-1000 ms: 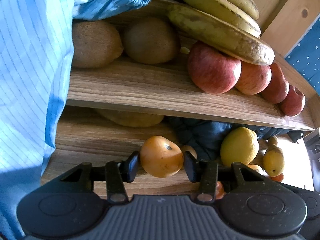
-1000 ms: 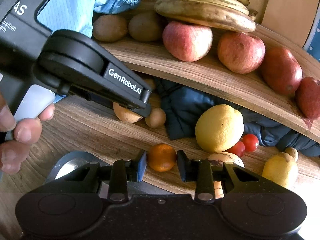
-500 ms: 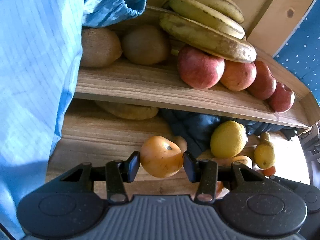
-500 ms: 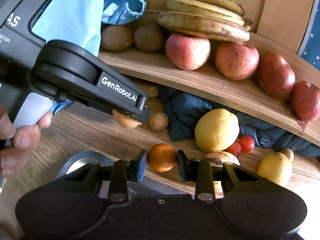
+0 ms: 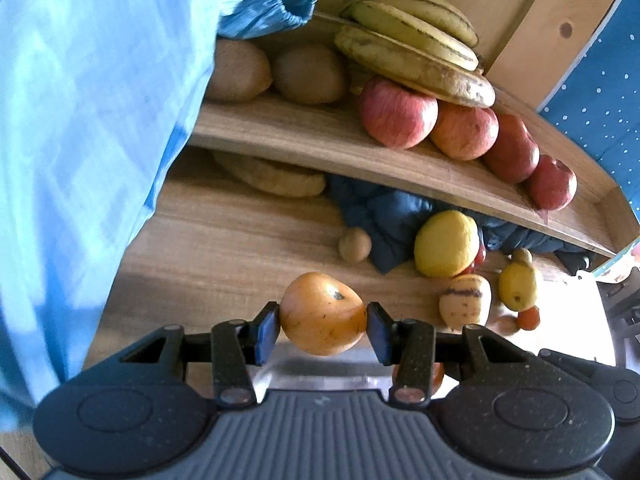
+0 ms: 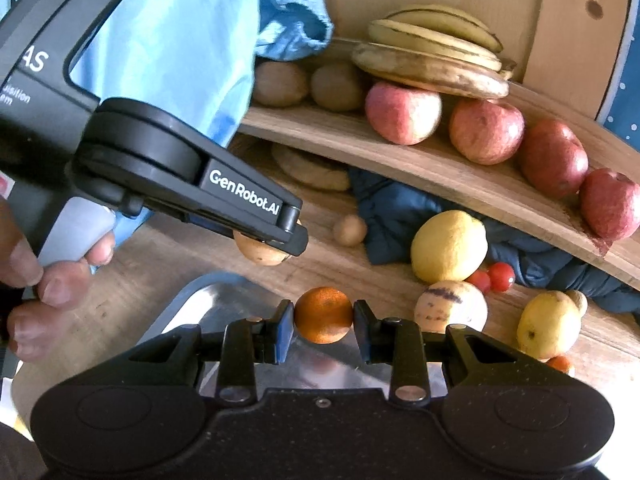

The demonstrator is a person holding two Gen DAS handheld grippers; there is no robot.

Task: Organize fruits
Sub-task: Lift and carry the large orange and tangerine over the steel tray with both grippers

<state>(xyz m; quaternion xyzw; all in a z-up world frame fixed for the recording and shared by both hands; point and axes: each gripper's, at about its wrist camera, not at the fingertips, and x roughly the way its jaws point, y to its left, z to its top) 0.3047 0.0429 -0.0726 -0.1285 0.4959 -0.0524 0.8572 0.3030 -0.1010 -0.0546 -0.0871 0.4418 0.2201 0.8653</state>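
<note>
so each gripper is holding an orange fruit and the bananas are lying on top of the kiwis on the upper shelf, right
Not quite: the bananas lie on top of the apples, not the kiwis, as the right wrist view shows. The rest holds.

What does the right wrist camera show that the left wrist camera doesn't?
Right wrist only: the person's fingers on the left hand-held gripper's handle, two cherry tomatoes, and a small orange clamped in the right hand-held gripper.
Left wrist only: the persimmon seen whole in the left hand-held gripper.
Both: bananas, apples, large lemon.
</note>
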